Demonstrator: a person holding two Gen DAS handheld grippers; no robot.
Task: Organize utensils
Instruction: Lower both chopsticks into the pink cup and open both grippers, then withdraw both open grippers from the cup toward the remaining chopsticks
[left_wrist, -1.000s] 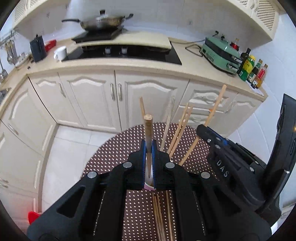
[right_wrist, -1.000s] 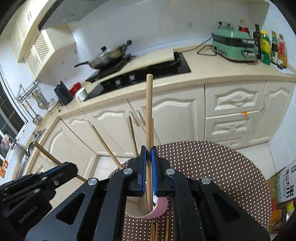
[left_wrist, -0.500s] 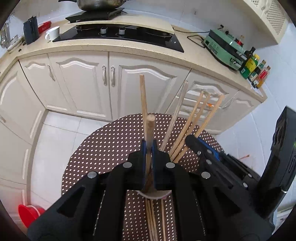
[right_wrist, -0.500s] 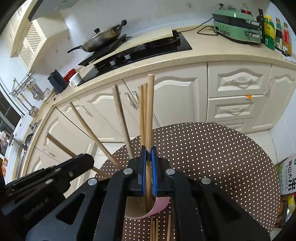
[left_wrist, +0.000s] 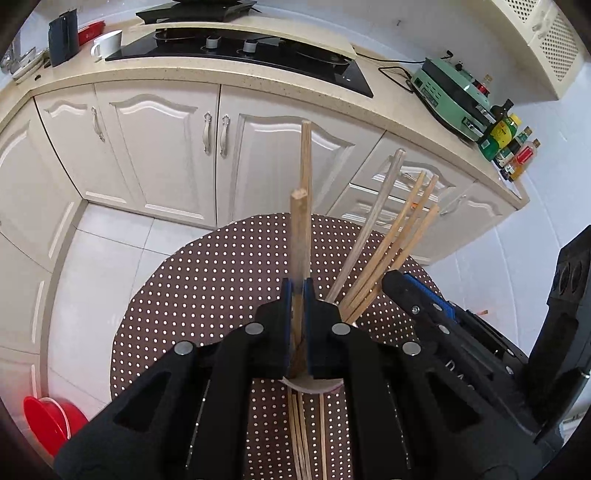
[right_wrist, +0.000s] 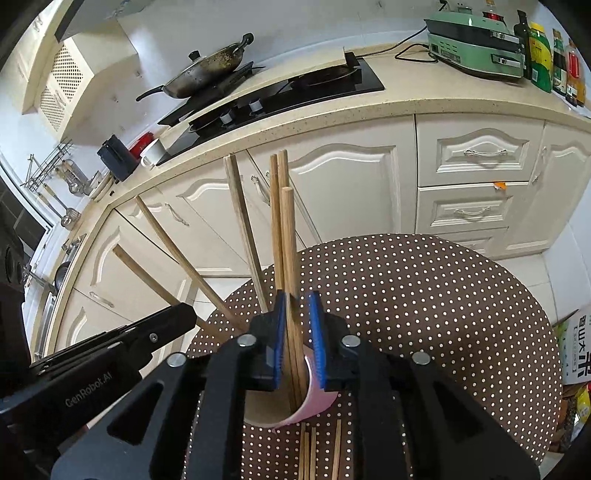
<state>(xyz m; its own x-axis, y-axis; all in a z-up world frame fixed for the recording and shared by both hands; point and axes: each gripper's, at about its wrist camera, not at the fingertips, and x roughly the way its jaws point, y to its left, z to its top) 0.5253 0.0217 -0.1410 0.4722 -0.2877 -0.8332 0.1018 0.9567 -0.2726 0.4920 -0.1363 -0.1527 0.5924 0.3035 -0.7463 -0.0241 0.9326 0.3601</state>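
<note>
A pink cup (right_wrist: 317, 402) stands on the brown dotted round table (right_wrist: 424, 295) with several wooden chopsticks leaning out of it. My right gripper (right_wrist: 297, 299) hovers over the cup and its jaws are opening. One chopstick (right_wrist: 290, 240) stands loose between the blue pads with its lower end in the cup. My left gripper (left_wrist: 298, 291) is shut on another upright chopstick (left_wrist: 300, 236), whose lower end reaches into the cup's rim (left_wrist: 317, 389). Several chopsticks (left_wrist: 391, 236) fan out to the right. Loose chopsticks (left_wrist: 299, 435) lie on the table in front of the cup.
White kitchen cabinets (left_wrist: 166, 147) and a counter with a black hob (left_wrist: 240, 48) run behind the table. A green appliance (left_wrist: 454, 92) and bottles sit at the counter's right end. A red basin (left_wrist: 48, 417) lies on the floor at left, and a printed box (right_wrist: 576, 350) stands at right.
Both grippers have sunk toward the cup with their chopsticks. The right pads have parted, and its chopstick now stands lower and loose in the cup. The left stays shut.
</note>
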